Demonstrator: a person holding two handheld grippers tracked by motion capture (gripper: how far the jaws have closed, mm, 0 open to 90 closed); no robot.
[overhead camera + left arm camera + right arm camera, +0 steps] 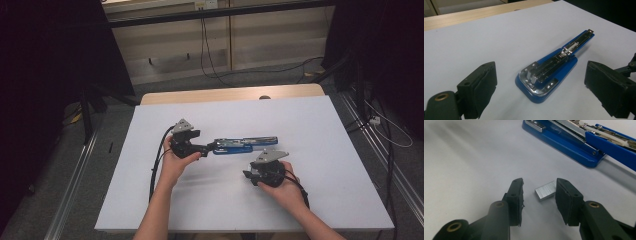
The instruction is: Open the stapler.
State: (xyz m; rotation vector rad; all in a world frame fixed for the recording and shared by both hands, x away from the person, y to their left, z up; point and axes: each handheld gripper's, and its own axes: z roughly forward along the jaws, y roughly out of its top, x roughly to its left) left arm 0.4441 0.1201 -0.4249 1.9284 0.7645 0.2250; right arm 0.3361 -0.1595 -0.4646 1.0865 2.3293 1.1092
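A blue stapler point(245, 145) lies opened out flat on the white table top point(320, 130), its metal magazine point(554, 60) facing up. My left gripper point(207, 148) points right at the stapler's near end. In the left gripper view its jaws point(540, 67) stand wide on either side of the stapler base point(541, 87) without touching it. My right gripper point(248, 175) rests lower, in front of the stapler. In the right gripper view a small silver strip of staples point(545, 190) lies on the table between its jaws point(539, 182). The right pad point(561, 195) sits close beside the strip, and a gap remains at the left pad point(519, 195).
A wooden strip point(225, 94) runs along the table's far edge. Black cables point(157, 165) trail from the left gripper over the table's left side. Dark stands and cables point(385, 125) line the floor on both sides.
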